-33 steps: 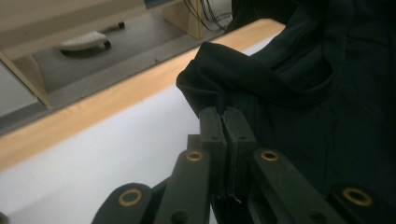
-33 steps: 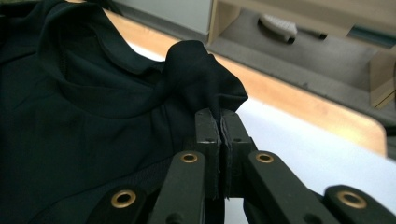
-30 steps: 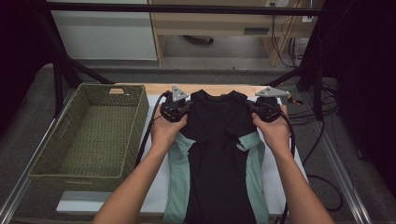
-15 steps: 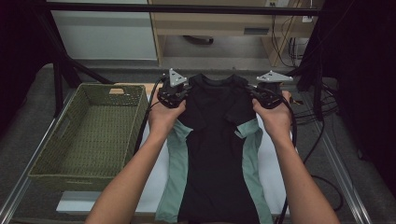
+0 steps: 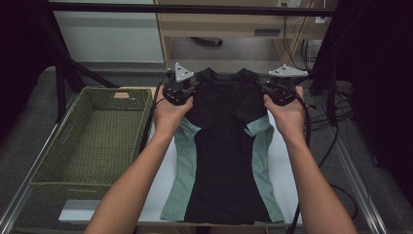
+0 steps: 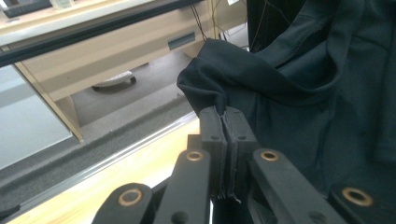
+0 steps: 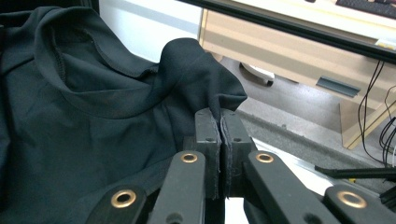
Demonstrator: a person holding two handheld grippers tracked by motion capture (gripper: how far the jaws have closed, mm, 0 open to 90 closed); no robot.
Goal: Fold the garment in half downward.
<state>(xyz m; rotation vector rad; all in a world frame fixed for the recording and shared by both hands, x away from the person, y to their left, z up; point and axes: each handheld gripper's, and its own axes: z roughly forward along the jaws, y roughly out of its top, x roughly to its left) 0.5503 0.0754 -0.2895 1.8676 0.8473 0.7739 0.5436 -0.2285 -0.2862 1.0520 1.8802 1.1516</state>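
1. While both hands were raised at the far end of the tabletop (image 5: 287,161), a black T-shirt with green side panels (image 5: 224,161) hung between them, its collar at twelve o'clock and its hem at six o'clock near the front edge.
2. At about eleven o'clock from the shirt's middle, the left claw (image 5: 187,90) was clamped on the shirt's shoulder.
3. Seen in the left gripper view, that left claw (image 6: 226,122) had its two black jaws pressed together with a pinch of dark fabric (image 6: 289,93) bunched just above the pads.
4. At about one o'clock from the shirt's middle, the right claw (image 5: 268,90) gripped the other shoulder.
5. Seen in the right gripper view, the right claw (image 7: 219,122) was likewise closed, a fold of the black cloth (image 7: 93,116) caught between the jaws and the ribbed collar lying to its nine o'clock side.
6. The shirt's upper part was lifted off the surface, while its lower part lay on the white sheet (image 5: 282,175) covering the tabletop.
7. A green woven basket (image 5: 63,170) stood at nine o'clock from the shirt, just beside the sheet's edge and apart from the fabric.
8. A light wooden cabinet (image 5: 229,24) stood beyond the tabletop at twelve o'clock.
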